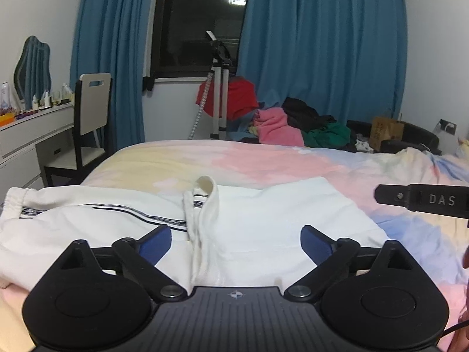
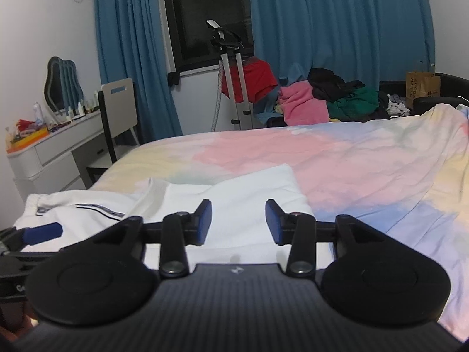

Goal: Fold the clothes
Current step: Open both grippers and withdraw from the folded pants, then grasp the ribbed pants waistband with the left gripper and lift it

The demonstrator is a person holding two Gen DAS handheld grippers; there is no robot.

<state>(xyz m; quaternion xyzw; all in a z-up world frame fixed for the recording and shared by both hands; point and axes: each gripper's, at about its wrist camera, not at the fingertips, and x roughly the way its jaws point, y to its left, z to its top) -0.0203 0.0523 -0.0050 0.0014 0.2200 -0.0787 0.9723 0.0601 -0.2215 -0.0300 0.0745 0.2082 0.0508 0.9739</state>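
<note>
On the far left stands a desk [image 1: 35, 129] with a chair [image 1: 91, 117] beside it, well apart from the work. The bed [image 1: 263, 158] fills the middle, and its pastel cover has lots of bare room to the right and far side.

The white top [image 1: 249, 214] lies flat on the near left part of the bed. It looks part folded: a sleeve with a dark stripe [image 1: 117, 208] lies across the left side, the cuff [image 1: 14, 202] sits close to the bed's left edge, and a rolled bit of white cloth [image 1: 205, 193] stands up in the middle. I think it lies flat and spread so the next fold comes out neat.

The left tool [image 1: 236, 239] is wide open above the near middle of the top. Nothing is between its blue pads [image 1: 158, 243]. The right tool [image 2: 237, 223] is partly open over the right half of the top, and it holds nothing too. Both seem to have let go so the cloth can settle.

The top's right edge [image 2: 296, 187] is straight, with free bed past it, so folding toward that side looks easy. The left cuff is close to the bed edge, so it could slip off if it is pulled that way.

Far behind the bed, by the blue curtains [image 1: 322, 47], is a pile of clothes [image 1: 293, 123] that may come next.
</note>
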